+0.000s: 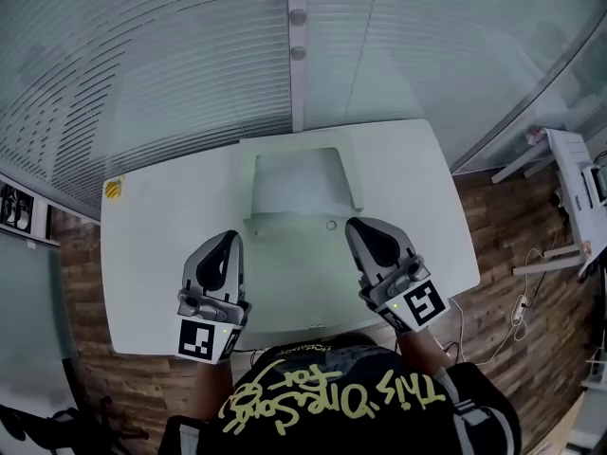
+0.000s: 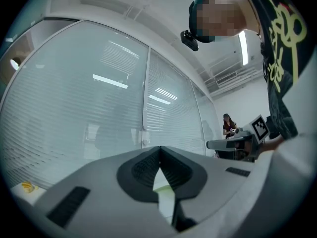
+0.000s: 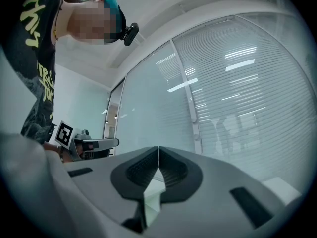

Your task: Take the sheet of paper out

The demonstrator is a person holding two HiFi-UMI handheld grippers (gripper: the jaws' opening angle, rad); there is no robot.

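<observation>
A white printer (image 1: 303, 254) stands on the white table (image 1: 142, 263) in the head view. Its recessed output tray (image 1: 296, 183) shows a pale surface; I cannot tell whether a sheet of paper lies in it. My left gripper (image 1: 226, 239) hovers over the printer's near left part, shut, with nothing in it. Over the near right part my right gripper (image 1: 363, 227) is shut and empty too. In the left gripper view the jaws (image 2: 159, 148) meet tip to tip. The right gripper view shows the same closed tips (image 3: 158, 148). Both point toward the glass wall.
A glass wall with blinds (image 1: 190, 55) rises just behind the table. A yellow sticker (image 1: 114, 190) marks the table's far left corner. Wooden floor with cables (image 1: 517, 306) and another white table (image 1: 569, 169) lie to the right. A person (image 2: 229, 126) stands far off.
</observation>
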